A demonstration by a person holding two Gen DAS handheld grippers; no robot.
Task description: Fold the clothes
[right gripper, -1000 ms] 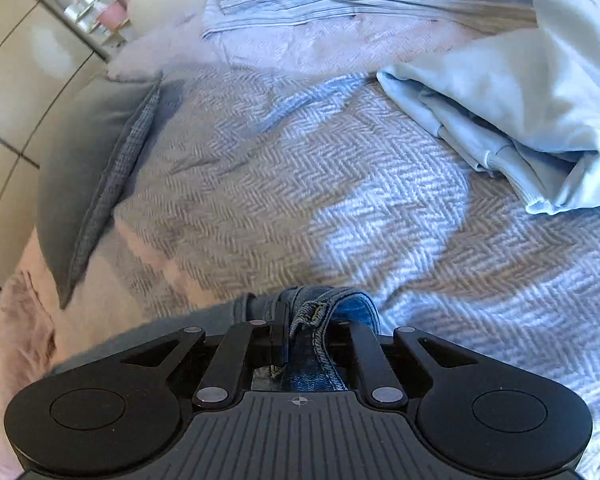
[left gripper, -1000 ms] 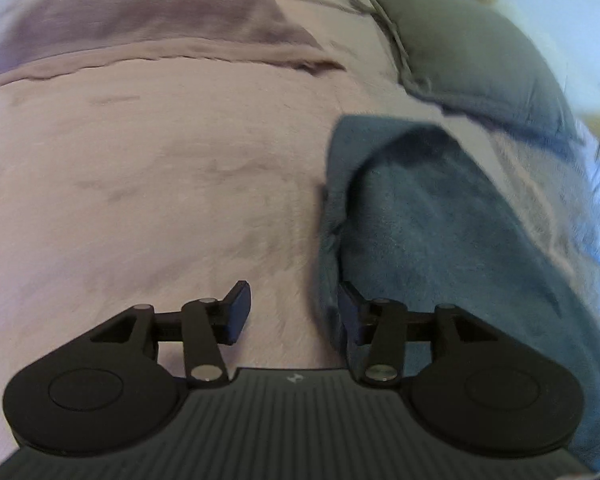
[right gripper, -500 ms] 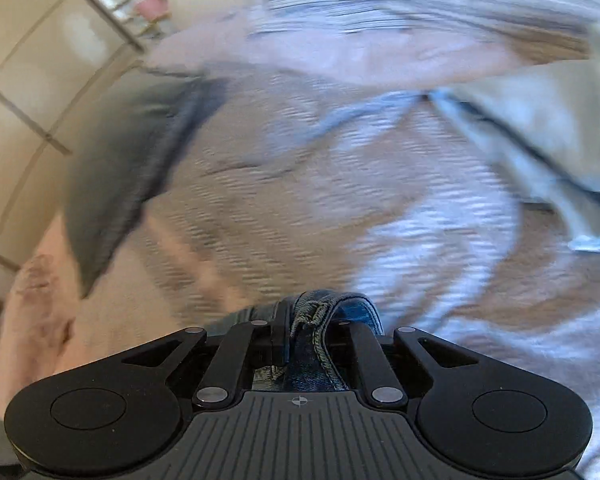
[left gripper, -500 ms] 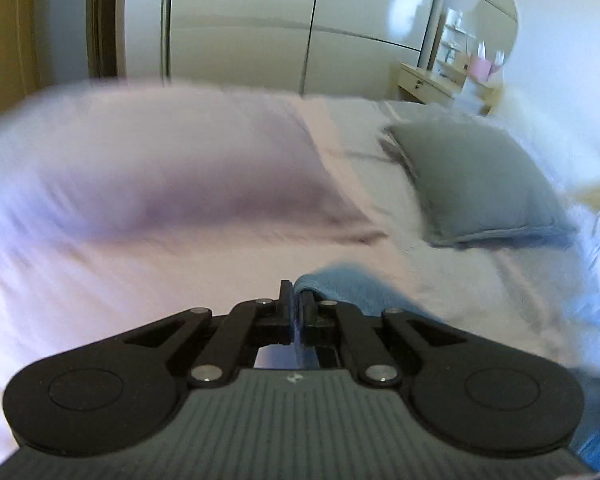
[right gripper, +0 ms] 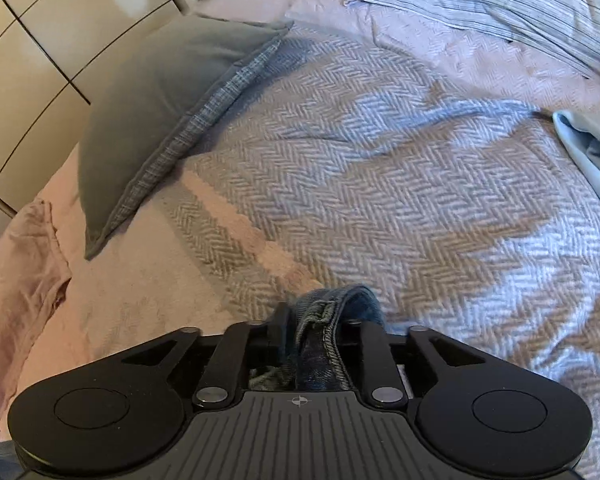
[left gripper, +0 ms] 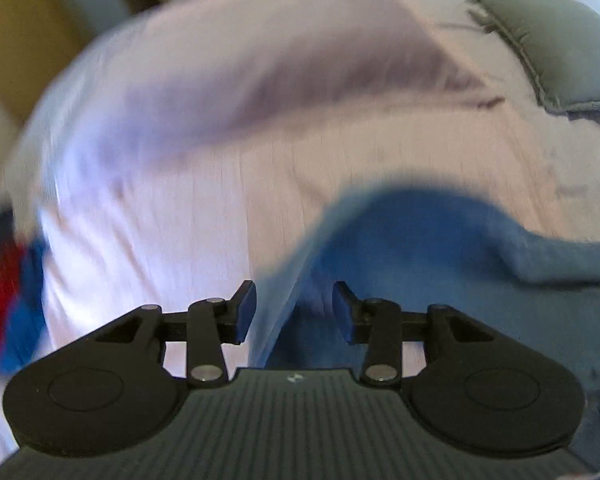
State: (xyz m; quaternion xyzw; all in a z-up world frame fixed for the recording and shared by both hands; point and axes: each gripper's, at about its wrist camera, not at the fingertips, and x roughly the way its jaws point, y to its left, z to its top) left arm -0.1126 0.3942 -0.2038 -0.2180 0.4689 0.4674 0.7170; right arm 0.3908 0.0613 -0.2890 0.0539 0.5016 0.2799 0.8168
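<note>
Blue jeans (left gripper: 440,248) lie on the pink bedspread (left gripper: 188,184), blurred by motion in the left wrist view. My left gripper (left gripper: 294,310) is open, and a fold edge of the jeans runs between its spread fingers. My right gripper (right gripper: 314,322) is shut on a bunched denim hem of the jeans (right gripper: 324,320), held above a grey herringbone blanket (right gripper: 380,184).
A grey cushion (right gripper: 168,104) lies at the left of the blanket and shows in the left wrist view (left gripper: 548,44). A striped shirt (right gripper: 500,0) and a pale blue garment (right gripper: 592,148) lie at the right. A pink pillow (left gripper: 260,52) is behind; something red and blue (left gripper: 8,304) is at far left.
My left gripper was open, shut about half a second ago, and is open again, and its view swung across the bed. My right gripper kept its hold on the denim while moving.
</note>
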